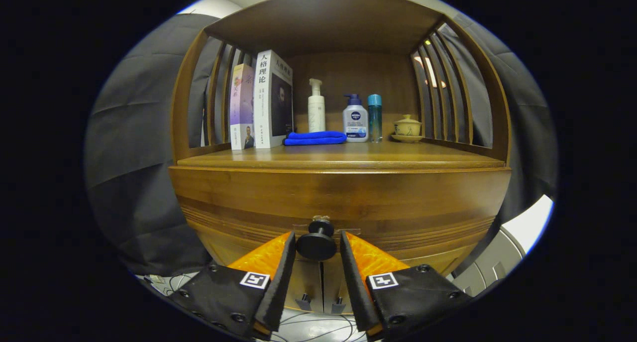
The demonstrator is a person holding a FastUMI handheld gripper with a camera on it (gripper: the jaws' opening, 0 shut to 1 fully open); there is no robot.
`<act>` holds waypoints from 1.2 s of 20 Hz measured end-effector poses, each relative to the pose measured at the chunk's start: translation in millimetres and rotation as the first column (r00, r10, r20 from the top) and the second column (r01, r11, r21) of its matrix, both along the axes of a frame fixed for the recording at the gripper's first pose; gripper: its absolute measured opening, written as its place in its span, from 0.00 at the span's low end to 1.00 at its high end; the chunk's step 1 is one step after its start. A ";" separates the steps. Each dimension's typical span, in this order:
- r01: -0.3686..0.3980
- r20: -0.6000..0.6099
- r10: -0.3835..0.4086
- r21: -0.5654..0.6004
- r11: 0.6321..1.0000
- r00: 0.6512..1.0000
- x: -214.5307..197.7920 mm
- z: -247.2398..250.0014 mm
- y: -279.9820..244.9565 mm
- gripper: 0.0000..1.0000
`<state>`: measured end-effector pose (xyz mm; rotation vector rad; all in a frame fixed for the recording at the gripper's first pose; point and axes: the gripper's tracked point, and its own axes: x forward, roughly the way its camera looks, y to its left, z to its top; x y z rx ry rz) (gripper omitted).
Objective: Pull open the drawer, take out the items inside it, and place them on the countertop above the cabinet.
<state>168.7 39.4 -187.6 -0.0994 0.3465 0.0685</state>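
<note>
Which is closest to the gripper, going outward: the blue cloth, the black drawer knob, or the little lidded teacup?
1. Black drawer knob: between the fingers of the gripper, on the drawer front.
2. Blue cloth: folded on the countertop, beyond the knob.
3. Lidded teacup: farther back, right corner.

Two upright books (261,100) stood at the shelf's left, a folded blue cloth (315,138) beside them, then a white pump bottle (316,107), a blue-capped pump bottle (355,119), a teal bottle (374,117), a lidded teacup (407,128) on a saucer
</note>
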 end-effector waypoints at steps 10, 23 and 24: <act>-0.008 -0.028 0.007 -0.027 1.000 1.000 -8.9 1.3 1.0 0.31; -0.038 -0.045 0.037 -0.004 0.999 0.998 -79.5 7.1 6.1 0.31; -0.038 -0.047 0.037 -0.004 0.999 0.998 -83.8 8.0 6.3 0.31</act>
